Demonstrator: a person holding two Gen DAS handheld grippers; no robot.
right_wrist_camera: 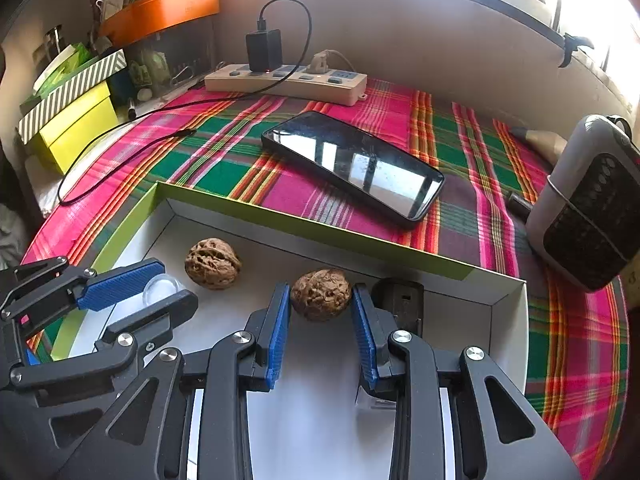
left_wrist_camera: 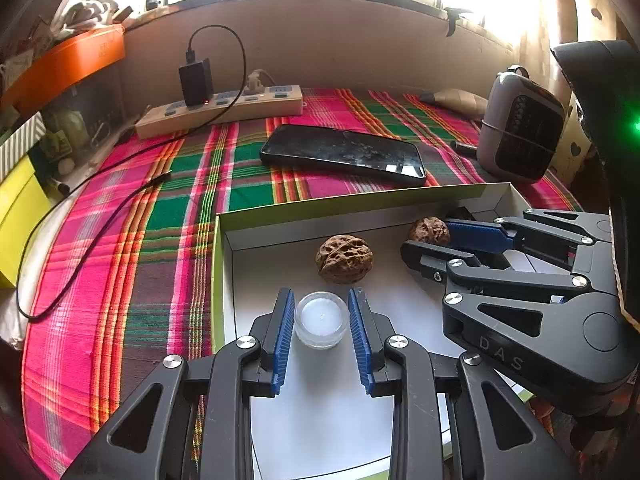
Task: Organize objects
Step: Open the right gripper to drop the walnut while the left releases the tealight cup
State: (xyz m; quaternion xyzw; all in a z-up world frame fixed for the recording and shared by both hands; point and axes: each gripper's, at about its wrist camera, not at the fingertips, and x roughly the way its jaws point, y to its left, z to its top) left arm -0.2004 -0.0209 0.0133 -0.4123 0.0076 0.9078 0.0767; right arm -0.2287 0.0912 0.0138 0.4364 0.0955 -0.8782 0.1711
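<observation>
Landmark: shallow white tray (left_wrist_camera: 496, 196), green-edged, on the plaid cloth (left_wrist_camera: 168, 220).

Item 1: left gripper (left_wrist_camera: 321, 314), at its narrowest, blue pads against both sides of a small clear jar (left_wrist_camera: 321, 320) near the tray's left wall.

Item 2: right gripper (right_wrist_camera: 321, 304), partly open, pads closed on walnut (right_wrist_camera: 321, 294) near the tray's far wall.

Item 3: 2nd walnut (left_wrist_camera: 344, 258), loose on the tray floor between the 2 grippers.

Handling, as judged: lift each piece straight up, keep the grip square, and clear the tray wall before moving sideways; the round nut could roll out.

Views: only the right wrist view shows the dark block (right_wrist_camera: 400, 300) behind the held walnut clearly; the left shows the jar's white centre, which is half hidden in the right.

Beyond the tray: phone (right_wrist_camera: 352, 168).
</observation>
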